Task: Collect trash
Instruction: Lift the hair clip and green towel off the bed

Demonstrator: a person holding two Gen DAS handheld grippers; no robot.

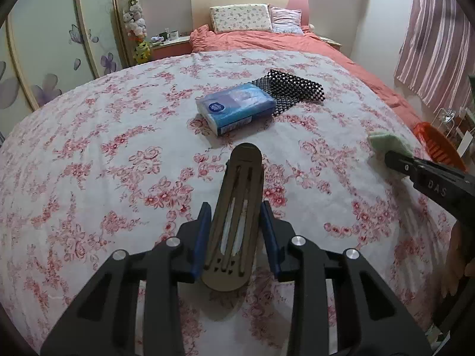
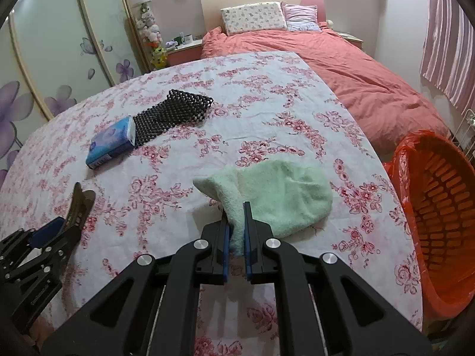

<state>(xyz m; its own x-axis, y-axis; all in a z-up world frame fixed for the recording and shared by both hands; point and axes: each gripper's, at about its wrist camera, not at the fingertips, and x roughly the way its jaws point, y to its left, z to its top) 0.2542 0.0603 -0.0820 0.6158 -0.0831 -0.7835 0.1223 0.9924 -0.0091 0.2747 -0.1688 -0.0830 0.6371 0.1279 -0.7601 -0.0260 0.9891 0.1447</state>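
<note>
My left gripper (image 1: 236,231) is shut on a brown hair clip (image 1: 237,207) and holds it just above the floral cloth (image 1: 89,148); the clip also shows in the right wrist view (image 2: 78,204). My right gripper (image 2: 236,237) is shut on the near corner of a light green towel (image 2: 282,192) that lies on the cloth; it shows in the left wrist view (image 1: 389,144). An orange trash basket (image 2: 439,207) with an orange liner stands off the table's right edge.
A blue tissue pack (image 1: 236,108) and a black mesh mat (image 1: 291,89) lie mid-table. Beyond the table is a bed with a salmon duvet (image 2: 341,68). A wardrobe stands at left and striped curtains at right.
</note>
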